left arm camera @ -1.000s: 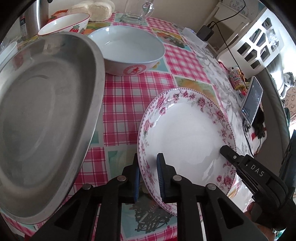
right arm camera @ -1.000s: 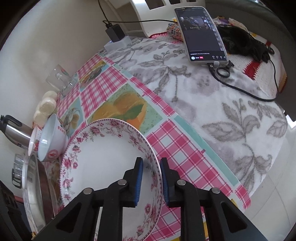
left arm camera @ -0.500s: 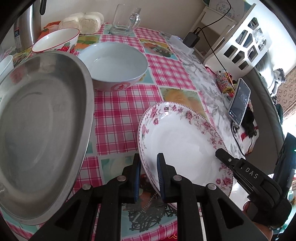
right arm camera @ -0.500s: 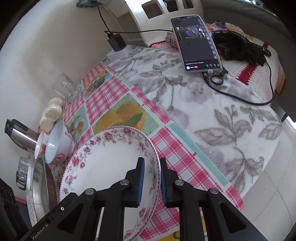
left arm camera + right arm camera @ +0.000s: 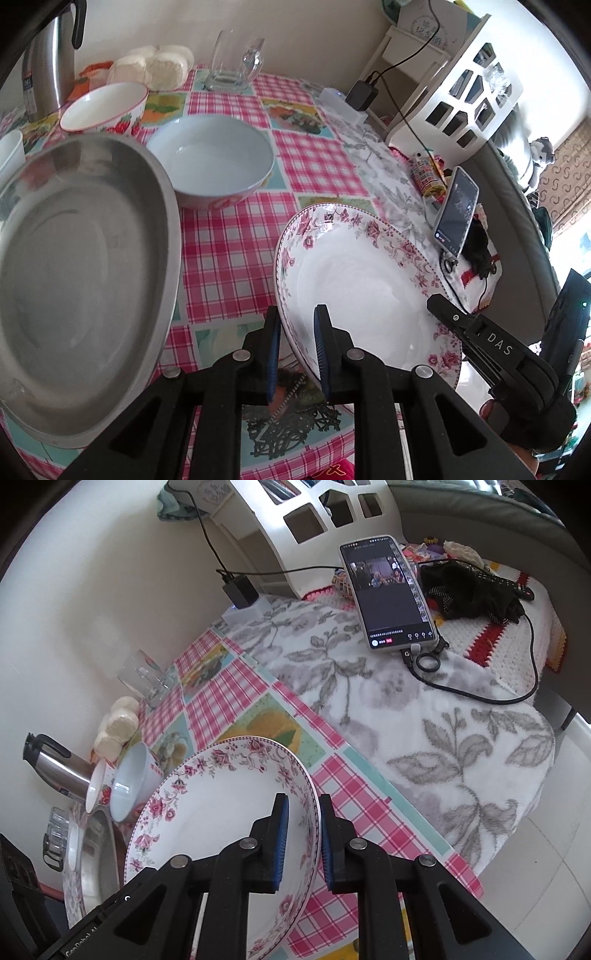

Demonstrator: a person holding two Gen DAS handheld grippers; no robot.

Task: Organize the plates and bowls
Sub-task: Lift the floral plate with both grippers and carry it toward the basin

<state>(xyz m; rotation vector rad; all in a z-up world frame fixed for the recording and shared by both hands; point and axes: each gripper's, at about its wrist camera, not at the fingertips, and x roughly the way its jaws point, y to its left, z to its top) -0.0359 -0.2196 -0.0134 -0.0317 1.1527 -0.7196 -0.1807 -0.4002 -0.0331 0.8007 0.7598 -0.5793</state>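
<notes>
- The white ceramic plate with a pink floral rim (image 5: 354, 291) hangs tilted above the near right of the pink checked tablecloth (image 5: 229, 243).
- The left gripper (image 5: 297, 350) and right gripper (image 5: 301, 843) are each clamped on opposite rim edges.
- It looks stiff, glazed, slippery and breakable; rim holds suit it.
- The large steel tray (image 5: 77, 280) crowds the left; open cloth lies beyond.

Right tool (image 5: 301, 836) clamps floral plate (image 5: 207, 812) rim, above checked tablecloth (image 5: 221, 698).

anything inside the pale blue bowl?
Nothing visible: the pale blue bowl shows a bare inner surface. Its base and the checked tablecloth directly under it are hidden by the bowl itself.
</notes>
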